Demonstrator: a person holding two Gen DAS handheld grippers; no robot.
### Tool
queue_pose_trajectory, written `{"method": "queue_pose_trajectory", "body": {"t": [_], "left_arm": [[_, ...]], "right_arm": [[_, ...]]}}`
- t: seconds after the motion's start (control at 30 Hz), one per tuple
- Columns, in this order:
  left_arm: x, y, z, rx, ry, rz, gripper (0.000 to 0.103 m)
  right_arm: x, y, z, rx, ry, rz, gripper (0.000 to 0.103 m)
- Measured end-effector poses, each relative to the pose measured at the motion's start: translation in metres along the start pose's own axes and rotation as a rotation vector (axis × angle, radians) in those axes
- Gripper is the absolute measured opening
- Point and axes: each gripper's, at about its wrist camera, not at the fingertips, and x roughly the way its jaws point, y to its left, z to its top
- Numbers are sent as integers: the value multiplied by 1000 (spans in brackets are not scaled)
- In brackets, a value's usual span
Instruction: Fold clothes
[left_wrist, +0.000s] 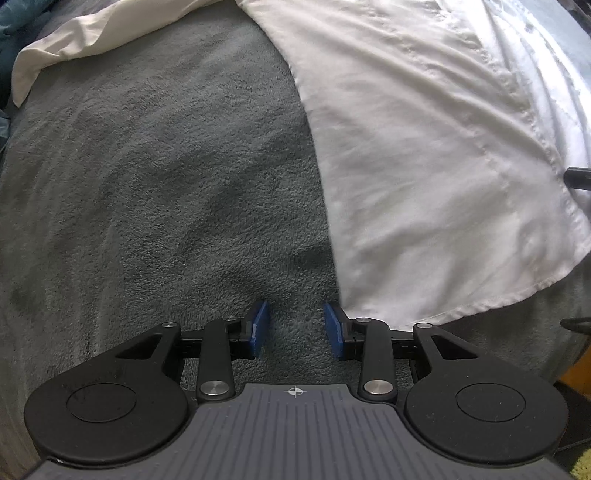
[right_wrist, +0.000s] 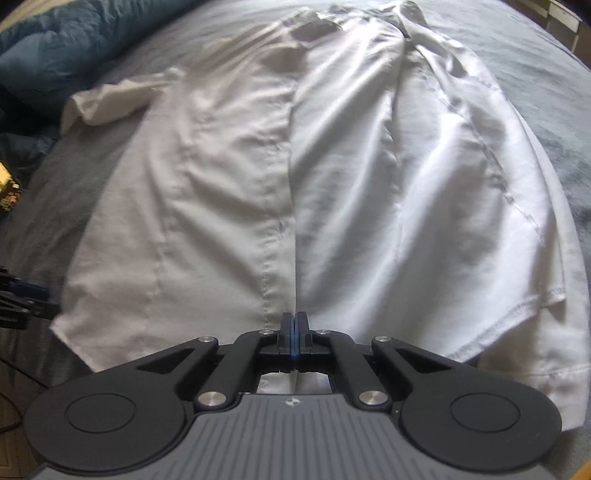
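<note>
Shirt (right_wrist: 295, 166) collar end blurred; hem hidden behind closed fingers (right_wrist: 294, 334)

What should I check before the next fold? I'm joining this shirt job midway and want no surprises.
1. White shirt spread out on the grey blanket: ok, though wrinkled on one side.
2. Right tool shut at the shirt's bottom hem: ok; whether cloth is pinched between its pads, cannot tell.
3. Left tool gripping the shirt: not ok; it is open over bare blanket, beside the shirt's edge.
4. Sleeve laid flat: not ok; it lies bunched.
5. Fold area free of other items: ok on the visible blanket.
</note>
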Motion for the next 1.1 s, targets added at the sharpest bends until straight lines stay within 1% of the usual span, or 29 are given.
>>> {"method": "queue_pose_trajectory", "body": {"t": [0.03, 0.1, 0.17, 0.2, 0.23, 0.3, 0.37, 0.43, 0.47, 0.5, 0.57, 0.6, 0.67, 0.73, 0.77, 0.83, 0.87, 0.93, 0.97, 1.03, 1.1], "left_arm": [[1, -1, 1, 6, 4, -1, 34], [0, -1, 3, 10, 14, -3, 34], [-2, -1, 6, 10, 20, 2, 34], [-4, -1, 8, 10, 19, 10, 34], [-8, 0, 11, 6, 15, 24, 34], [-15, 1, 16, -4, 7, 53, 34], [-25, 7, 26, -35, -6, 83, 34], [-33, 7, 40, -68, -23, 106, 34], [-35, 5, 50, -76, -38, 113, 34], [-36, 3, 58, -84, -55, 121, 34], [-36, -8, 71, -97, -87, 124, 34], [-40, -20, 76, -109, -102, 117, 34], [-40, -35, 94, -132, -137, 83, 34], [-37, -51, 114, -125, -177, 55, 34], [-37, -63, 124, -118, -195, 39, 34], [-30, -87, 146, -105, -222, -13, 34], [-29, -103, 154, -100, -224, -52, 34], [-25, -138, 168, -73, -219, -135, 34], [-23, -159, 172, -38, -219, -159, 34], [-16, -198, 182, 51, -222, -212, 34], [-14, -232, 189, 137, -230, -271, 34]], "right_arm": [[2, -2, -1, 15, 5, -7, 1], [5, -8, 0, 66, 25, 12, 2], [2, -12, 2, 116, 21, 37, 5], [-2, -15, 2, 135, 7, 50, 8], [-9, -18, 1, 158, -15, 61, 14], [-25, -27, -2, 218, -66, 83, 22], [-40, -41, -6, 284, -96, 90, 24], [-54, -60, -9, 338, -110, 74, 29], [-60, -71, -11, 361, -116, 54, 31], [-67, -84, -13, 373, -125, 24, 35], [-82, -110, -18, 396, -144, -36, 37], [-87, -123, -21, 400, -151, -70, 40], [-92, -149, -29, 415, -137, -151, 40], [-90, -174, -37, 438, -113, -187, 43], [-88, -187, -40, 448, -102, -187, 43], [-79, -204, -45, 463, -88, -160, 50], [-73, -210, -48, 474, -74, -114, 51], [-60, -220, -52, 493, -29, -31, 50], [-57, -219, -52, 473, -18, -35, 47], [-57, -219, -51, 433, -14, -63, 15], [-63, -220, -48, 393, -23, -108, 5]]}}
